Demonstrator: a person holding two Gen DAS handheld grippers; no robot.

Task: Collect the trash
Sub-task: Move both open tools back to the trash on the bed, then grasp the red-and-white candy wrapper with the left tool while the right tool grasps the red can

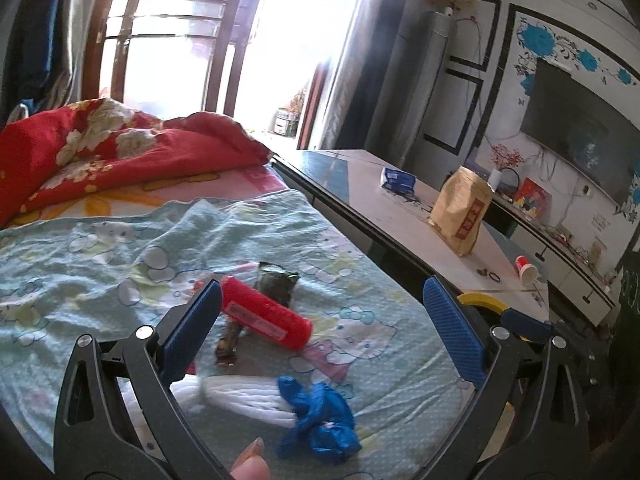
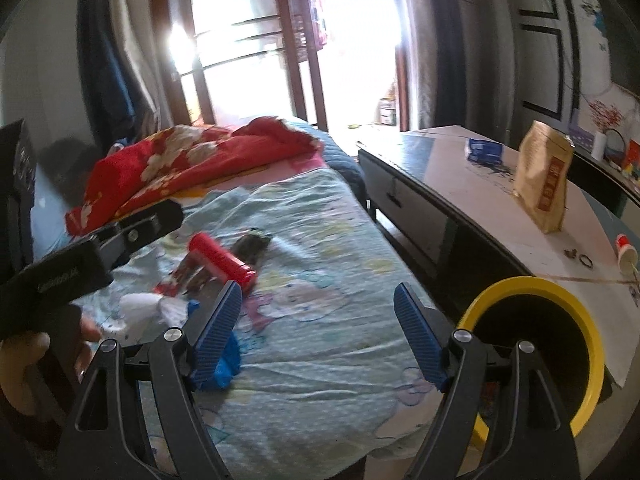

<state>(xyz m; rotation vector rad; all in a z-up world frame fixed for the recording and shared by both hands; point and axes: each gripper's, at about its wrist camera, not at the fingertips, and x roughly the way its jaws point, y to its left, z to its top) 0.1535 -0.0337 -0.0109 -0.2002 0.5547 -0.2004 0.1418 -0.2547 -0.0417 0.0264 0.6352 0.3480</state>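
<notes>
Several bits of rubbish lie scattered on the pale green cartoon-print sheet [image 1: 100, 248] in the left wrist view: a red cylinder-shaped pack [image 1: 266, 312] on its side, a dark crumpled wrapper [image 1: 276, 282] just behind it, a small brown wrapper [image 1: 228, 346] beside its near end, a white wad of tissue [image 1: 240, 398] closer in, and a crumpled blue plastic piece [image 1: 320, 420] touching the tissue's right end. The left gripper [image 1: 324, 328] hangs above this litter with its blue-padded fingers spread wide and nothing between them; a fingertip [image 1: 250, 462] shows at the bottom edge. A red floral quilt [image 1: 120, 152] is heaped at the far end of the bed, and a low table [image 1: 372, 200] alongside carries a tan paper bag [image 1: 460, 216], a blue packet [image 1: 396, 179] and a tipped small cup [image 1: 527, 270]. In the right wrist view, the right gripper [image 2: 318, 324] is likewise wide apart and empty, held over the near part of the sheet [image 2: 320, 360]. The red pack [image 2: 222, 260] lies beyond its left finger, with the dark wrapper [image 2: 252, 246] just behind, the tissue [image 2: 148, 308] to the left and the blue plastic [image 2: 228, 360] partly hidden by that finger. The other gripper's black body [image 2: 80, 256] crosses the left side, gripped by a hand [image 2: 28, 364]. A yellow-rimmed black bin [image 2: 588, 360] stands at the right, just beside the bed and against the table [image 2: 440, 184], where the paper bag [image 2: 546, 184] stands upright.
</notes>
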